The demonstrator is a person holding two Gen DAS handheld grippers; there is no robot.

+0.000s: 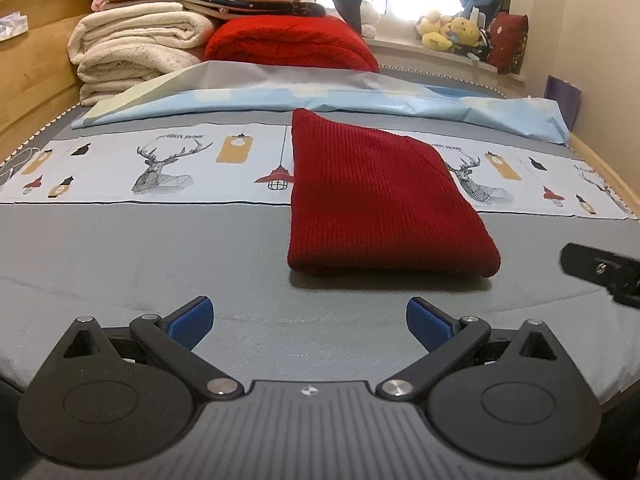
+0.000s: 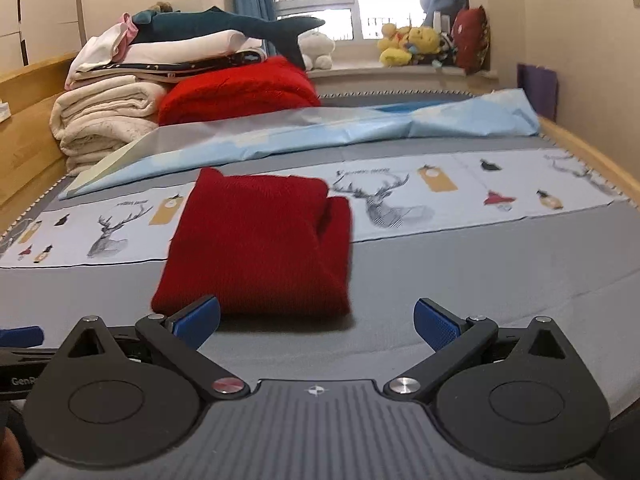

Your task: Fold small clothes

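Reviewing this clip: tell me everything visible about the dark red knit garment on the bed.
The dark red knit garment is a ribbed, thick-looking knit, folded into a compact, roughly rectangular bundle. The right wrist view shows a folded layer tucked along its right side. It lies flat on the grey bed cover, its far end overlapping the deer-print strip. Nothing grips it: both claws are open, short of its near edge.
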